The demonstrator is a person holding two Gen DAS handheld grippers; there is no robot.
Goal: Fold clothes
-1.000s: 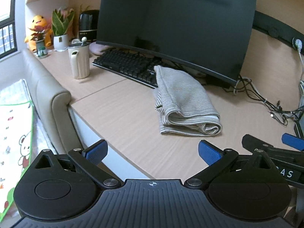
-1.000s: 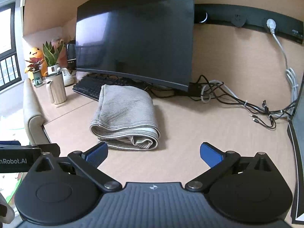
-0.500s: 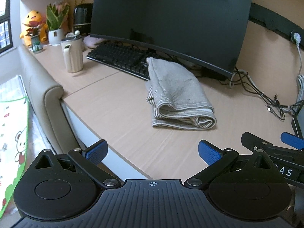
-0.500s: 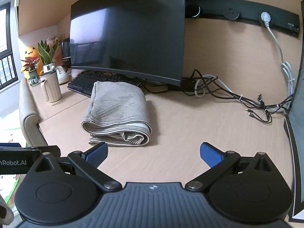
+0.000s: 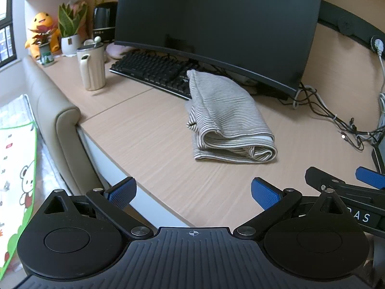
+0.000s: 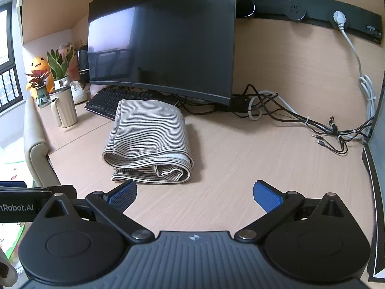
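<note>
Lying folded, striped garment [image 6: 150,142], possibly a shirt, thick bundle

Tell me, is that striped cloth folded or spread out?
Folded. The striped cloth lies on the desk as a compact bundle with stacked layers showing at its near edge.

White lettering "nRobot.AI" is showing on the black left gripper [image 6: 21,208] (first letters cut off); "AS" is showing on the black right gripper [image 5: 361,215].

I've pulled both grippers back twd desk [image 6: 240,159] edge; folded striped cloth [image 6: 149,142] now sits farther off.
</note>
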